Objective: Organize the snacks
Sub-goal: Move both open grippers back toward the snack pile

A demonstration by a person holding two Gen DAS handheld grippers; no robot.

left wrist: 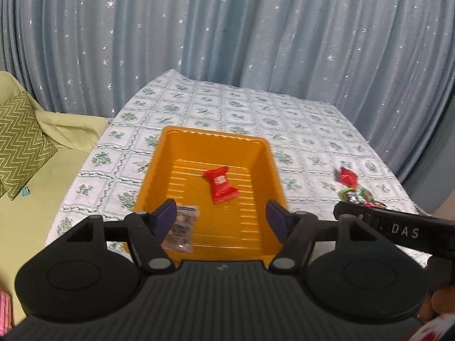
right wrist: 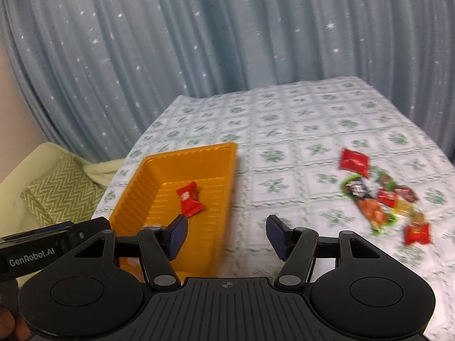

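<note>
An orange tray [left wrist: 159, 170] [right wrist: 133, 190] sits on the table. In it lie a red wrapped snack [left wrist: 220, 184] [right wrist: 190, 199] and a clear packet with dark print [left wrist: 182, 228]. My left gripper [left wrist: 220, 220] is open and empty above the tray's near end. My right gripper [right wrist: 226, 234] is open and empty above the tablecloth, just right of the tray. A pile of several loose snacks [right wrist: 381, 199] lies to its right, with a red packet [right wrist: 354, 162] [left wrist: 347, 176] at the far end.
The table has a white cloth with green floral squares [right wrist: 284, 130]. A pale green sofa with a zigzag cushion [left wrist: 20, 142] stands left of the table. A blue starry curtain [left wrist: 227, 28] hangs behind. The right gripper's body [left wrist: 398, 230] shows in the left wrist view.
</note>
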